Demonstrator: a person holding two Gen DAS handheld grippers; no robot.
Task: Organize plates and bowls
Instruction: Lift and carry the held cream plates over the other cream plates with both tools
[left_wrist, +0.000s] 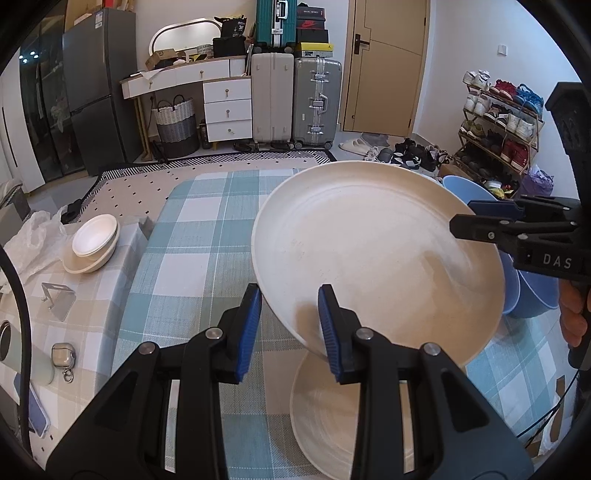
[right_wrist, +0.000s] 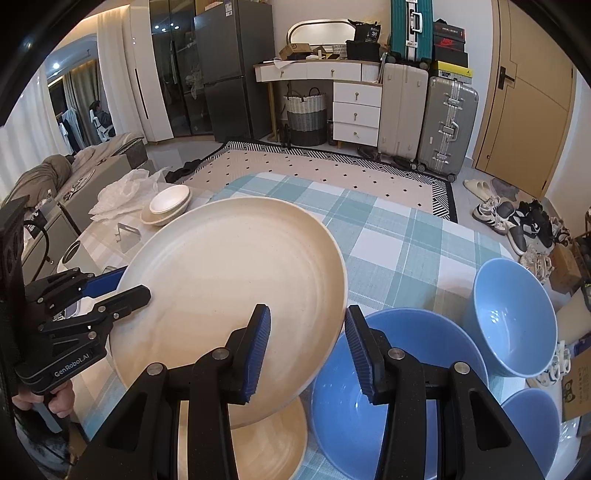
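Note:
A large cream plate (left_wrist: 373, 254) (right_wrist: 229, 295) hangs tilted above the checked tablecloth. My left gripper (left_wrist: 291, 325) straddles its near-left rim with jaws apart. My right gripper (right_wrist: 308, 354) straddles the opposite rim, jaws apart; it shows in the left wrist view (left_wrist: 476, 221) with one finger over and one under the rim. Whether either pinches the plate is unclear. A second cream plate (left_wrist: 328, 417) (right_wrist: 266, 443) lies flat on the cloth beneath. Blue bowls (right_wrist: 384, 387) (right_wrist: 513, 317) stand to the right. Stacked cream bowls (left_wrist: 92, 243) (right_wrist: 168, 203) sit far left.
On the left part of the table lie a metal stand (left_wrist: 57, 299), an earbud case (left_wrist: 63, 356), a phone (left_wrist: 35, 413) and a crumpled plastic bag (left_wrist: 33, 240). Beyond the table are a rug, suitcases (left_wrist: 295, 99), drawers and a shoe rack (left_wrist: 498, 122).

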